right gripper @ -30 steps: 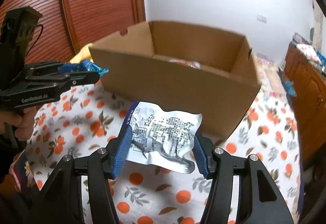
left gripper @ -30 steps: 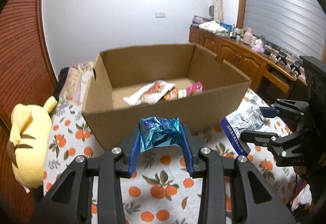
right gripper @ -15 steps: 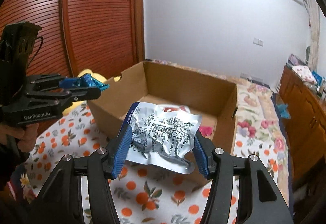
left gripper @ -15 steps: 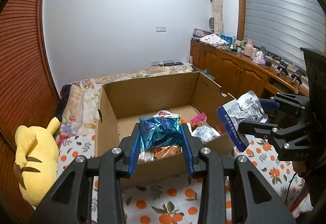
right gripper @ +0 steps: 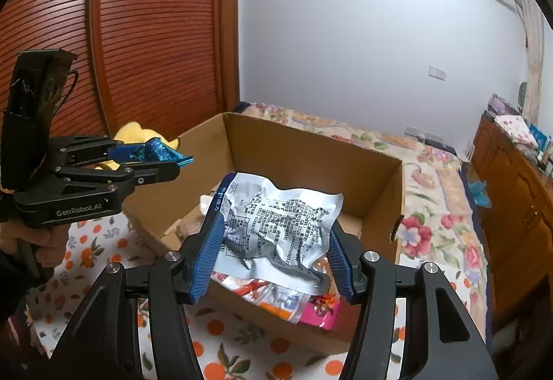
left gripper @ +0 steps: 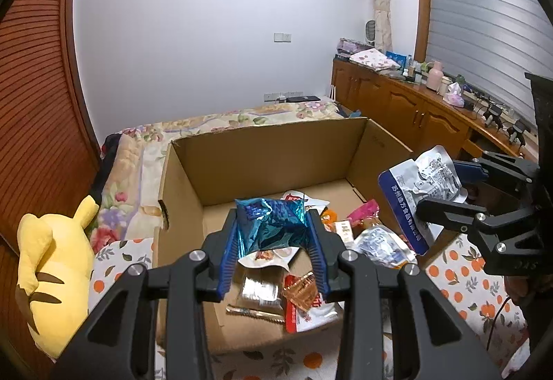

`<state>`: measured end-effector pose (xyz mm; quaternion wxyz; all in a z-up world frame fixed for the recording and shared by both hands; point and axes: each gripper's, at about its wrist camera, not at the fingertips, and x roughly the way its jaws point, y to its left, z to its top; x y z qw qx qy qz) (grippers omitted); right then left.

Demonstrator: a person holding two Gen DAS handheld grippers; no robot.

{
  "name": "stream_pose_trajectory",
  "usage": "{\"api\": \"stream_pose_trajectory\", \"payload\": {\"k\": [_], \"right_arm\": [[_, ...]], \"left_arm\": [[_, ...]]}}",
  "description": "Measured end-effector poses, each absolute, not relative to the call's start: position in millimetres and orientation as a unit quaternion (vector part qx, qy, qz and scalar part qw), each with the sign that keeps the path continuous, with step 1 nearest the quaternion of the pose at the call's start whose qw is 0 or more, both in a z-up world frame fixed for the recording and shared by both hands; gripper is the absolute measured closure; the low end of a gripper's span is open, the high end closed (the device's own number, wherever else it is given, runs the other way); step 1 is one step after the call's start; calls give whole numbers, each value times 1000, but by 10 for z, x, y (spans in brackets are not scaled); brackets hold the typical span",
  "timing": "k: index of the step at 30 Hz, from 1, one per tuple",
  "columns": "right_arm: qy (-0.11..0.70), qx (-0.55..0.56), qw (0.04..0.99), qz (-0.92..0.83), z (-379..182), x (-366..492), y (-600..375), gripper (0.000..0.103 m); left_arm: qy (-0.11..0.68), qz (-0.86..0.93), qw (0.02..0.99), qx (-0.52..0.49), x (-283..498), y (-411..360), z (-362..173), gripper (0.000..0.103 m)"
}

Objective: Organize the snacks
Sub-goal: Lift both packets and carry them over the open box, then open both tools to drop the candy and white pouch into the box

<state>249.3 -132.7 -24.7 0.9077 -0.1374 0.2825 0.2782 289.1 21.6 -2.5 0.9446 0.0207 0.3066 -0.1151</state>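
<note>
Your left gripper (left gripper: 273,241) has its fingers (left gripper: 230,252) clamped on a crumpled blue foil packet (left gripper: 271,226), which sits between the blue pads above the open cardboard box (left gripper: 269,152). Below and just beyond those fingers, loose snack packets (left gripper: 304,290) lie on the box floor. Your right gripper (right gripper: 273,255) has its fingers (right gripper: 207,259) clamped on a silver-white pouch (right gripper: 276,231) printed with black text and edged in blue; the pouch is held over the near part of the box, with a pink packet (right gripper: 319,311) and other wrappers visible beneath it. Seen from the left wrist, the right gripper (left gripper: 459,193) stands to the right of your left fingers, over the box's right wall. A yellow plush toy (left gripper: 52,269) lies to the left of the left fingers, outside the box. The box rests on a bed with an orange-print cover (right gripper: 224,345).
</note>
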Motion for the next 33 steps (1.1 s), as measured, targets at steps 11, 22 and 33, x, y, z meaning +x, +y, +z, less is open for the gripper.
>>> {"api": "stream_pose_trajectory", "payload": {"k": [11,22,33], "right_arm": [[311,-130,903,267,-494,2825,-1319,44],[337,-110,900,253,-625,2931,-1363,37],[327,-96,907,246,-540,2663,-1433,37]], "left_arm": [[320,-104,942,17,3091,219,-182,61],[326,-96,940,20,3036,205,-217,48],[309,-88,946,38,2756,118,-90,31]]}}
